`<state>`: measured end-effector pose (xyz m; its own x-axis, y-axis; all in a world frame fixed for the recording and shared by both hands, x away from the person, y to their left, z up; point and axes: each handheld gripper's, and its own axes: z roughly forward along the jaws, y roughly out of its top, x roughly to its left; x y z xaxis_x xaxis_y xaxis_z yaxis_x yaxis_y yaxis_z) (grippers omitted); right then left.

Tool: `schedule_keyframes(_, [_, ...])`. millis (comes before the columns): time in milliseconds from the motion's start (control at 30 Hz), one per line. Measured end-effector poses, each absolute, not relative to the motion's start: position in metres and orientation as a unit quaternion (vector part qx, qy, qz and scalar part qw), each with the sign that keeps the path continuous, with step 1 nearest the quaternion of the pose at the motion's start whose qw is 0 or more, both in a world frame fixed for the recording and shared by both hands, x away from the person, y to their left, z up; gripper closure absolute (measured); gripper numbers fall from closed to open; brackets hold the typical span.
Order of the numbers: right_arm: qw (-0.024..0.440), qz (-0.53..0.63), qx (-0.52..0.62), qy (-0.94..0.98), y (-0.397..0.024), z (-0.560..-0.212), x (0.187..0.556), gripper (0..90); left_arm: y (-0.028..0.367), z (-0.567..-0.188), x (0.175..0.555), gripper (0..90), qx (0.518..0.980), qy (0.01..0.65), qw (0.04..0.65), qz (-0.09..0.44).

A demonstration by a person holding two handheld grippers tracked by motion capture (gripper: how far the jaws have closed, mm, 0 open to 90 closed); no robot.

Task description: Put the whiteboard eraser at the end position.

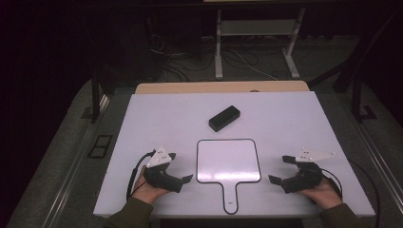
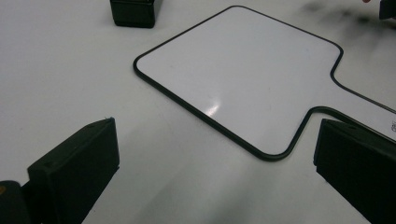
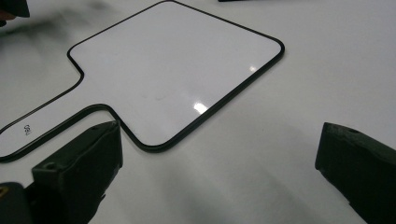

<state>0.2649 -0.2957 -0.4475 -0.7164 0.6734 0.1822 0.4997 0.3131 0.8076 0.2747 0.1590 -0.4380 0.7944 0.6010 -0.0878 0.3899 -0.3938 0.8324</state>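
Now, the white surface (image 1: 294, 123) is spreading wide under the high view, sitting on a tan tabletop whose far edge is peeking out behind it. Lying flat on it, near the person's edge and right between the two hands, is the paddle-shaped whiteboard (image 1: 228, 160), white with a thin black rim, its handle pointing back toward the person. Both grippers are flanking it, and neither is touching it.

Over on the left, the left gripper (image 1: 182, 167) is resting low beside the board's left edge, jaws spread wide and holding nothing; in the left gripper view the whiteboard (image 2: 243, 74) is lying ahead of those parted jaws. On the other side, the right gripper (image 1: 280, 169) is mirroring it just beside the board's right edge, jaws likewise wide apart and empty, with the whiteboard (image 3: 173, 70) lying ahead and to the left in the right gripper view.

Farther back, the small black block (image 1: 224, 118) is sitting alone beyond the board's far edge, angled, apart from everything.
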Motion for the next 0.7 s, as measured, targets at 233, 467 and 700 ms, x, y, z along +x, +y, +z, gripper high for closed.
schedule_keyframes(233, [0.095,0.458,0.365,0.805,-0.2958,-0.4477,0.2650,0.0,0.1594,-0.4380,0.2752,0.0,0.826,0.300,0.464,0.113])
schedule_keyframes(467, [0.095,0.458,0.364,0.805,-0.2959,-0.4480,0.2654,0.0,0.1593,-0.4382,0.2762,0.0,0.825,0.303,0.464,0.112])
schedule_keyframes(700, [0.094,0.461,0.364,0.804,-0.2967,-0.4475,0.2652,0.0,0.1588,-0.4374,0.2766,0.0,0.823,0.305,0.465,0.113])
